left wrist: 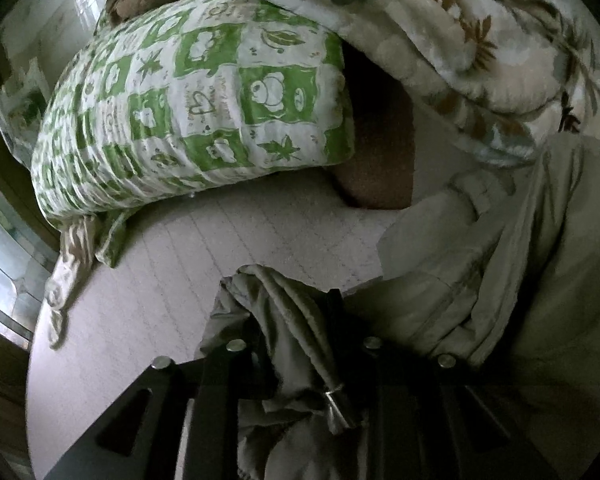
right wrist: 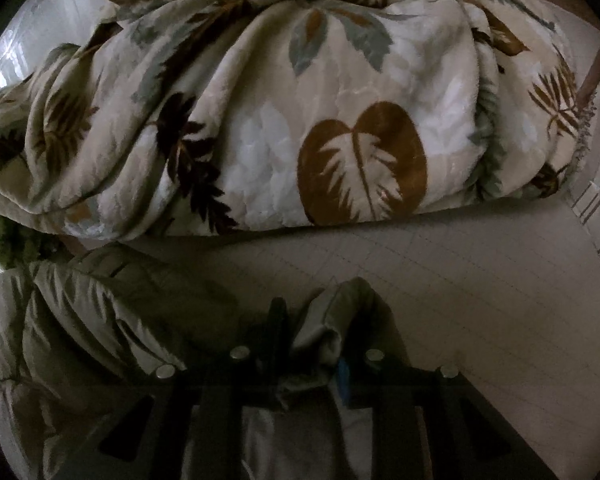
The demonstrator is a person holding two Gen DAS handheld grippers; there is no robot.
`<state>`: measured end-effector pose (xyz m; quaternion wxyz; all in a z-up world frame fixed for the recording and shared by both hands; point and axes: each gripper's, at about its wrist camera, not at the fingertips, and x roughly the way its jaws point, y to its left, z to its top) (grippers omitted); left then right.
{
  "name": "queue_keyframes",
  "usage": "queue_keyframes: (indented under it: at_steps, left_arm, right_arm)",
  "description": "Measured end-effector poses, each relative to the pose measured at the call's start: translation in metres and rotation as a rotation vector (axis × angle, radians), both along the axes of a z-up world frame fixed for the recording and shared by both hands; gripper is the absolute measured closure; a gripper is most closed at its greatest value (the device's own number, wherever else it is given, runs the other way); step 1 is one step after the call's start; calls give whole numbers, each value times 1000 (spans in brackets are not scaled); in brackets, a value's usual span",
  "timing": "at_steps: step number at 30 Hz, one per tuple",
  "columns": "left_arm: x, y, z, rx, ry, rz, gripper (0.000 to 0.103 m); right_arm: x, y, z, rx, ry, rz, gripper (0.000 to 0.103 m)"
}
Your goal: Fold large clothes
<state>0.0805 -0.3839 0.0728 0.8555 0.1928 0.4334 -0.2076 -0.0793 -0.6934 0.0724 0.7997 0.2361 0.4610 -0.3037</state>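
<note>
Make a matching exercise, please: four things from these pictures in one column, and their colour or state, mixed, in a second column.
Things:
1. pillow
2. blanket
3. garment
4. left gripper

Descriptions:
A. cream with brown and grey leaves
B. plain pale grey-green, crumpled
C. shut on cloth
D. green and white squares

Pairs: 1-D, 2-A, 3-B, 4-C

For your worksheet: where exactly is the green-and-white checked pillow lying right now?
In the left wrist view the green-and-white pillow lies upper left on the pale bed surface, tucked partly under the leaf-print blanket; the right wrist view shows only a sliver at its left edge.
</note>
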Motion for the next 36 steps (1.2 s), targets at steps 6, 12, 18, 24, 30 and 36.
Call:
queue_keyframes:
  at_steps: [6,12,18,24,30,36]
  left_arm:
    - [5,19,12,-77,44,10,73]
    - [0,15,21,-91,24,-10,70]
    - [7,25,31,-157,75,2,66]
    - [7,40,51,-229,112,2,61]
    - [0,63,91,-260,-25,35,28]
    - [-31,69,100,-231,-29,-44,28]
  right_arm:
    - [-12,0,18,45,-97,-8,1]
    - [-13,-11,9,189,-177,-9,0]
    - [-22,-2,10,159,-141,-14,0]
    - [-35,14,23,110,-120,-2,0]
    - [-53,40,43,111,-133,48,0]
    - [-65,79,49,142,-141,109,0]
